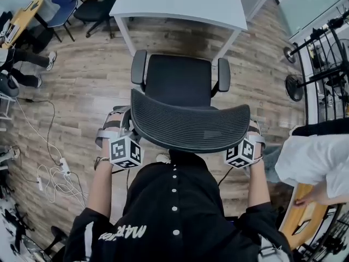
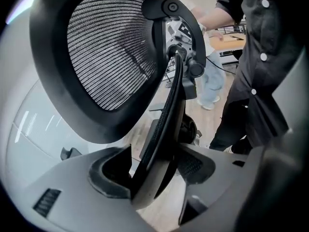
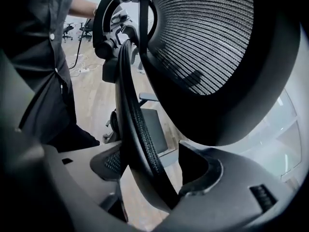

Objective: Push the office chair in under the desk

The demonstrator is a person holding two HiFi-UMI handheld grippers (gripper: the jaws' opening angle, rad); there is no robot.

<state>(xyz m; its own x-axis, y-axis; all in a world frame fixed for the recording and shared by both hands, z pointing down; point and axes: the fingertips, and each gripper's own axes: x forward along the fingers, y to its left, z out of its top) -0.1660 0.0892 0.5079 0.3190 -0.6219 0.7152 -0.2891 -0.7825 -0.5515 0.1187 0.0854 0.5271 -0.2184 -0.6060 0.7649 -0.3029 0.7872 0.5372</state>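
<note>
Office chair (image 1: pixel 181 81) faces the desk (image 1: pixel 180 4), seat not yet under. Your left gripper (image 2: pixel 153 170) and right gripper (image 3: pixel 154 170) straddle the backrest (image 1: pixel 191 125) edges, jaws spread, not clamping; likely set for an even, straight push.

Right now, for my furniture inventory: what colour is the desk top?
White rectangular desk top, best in the head view.
</note>
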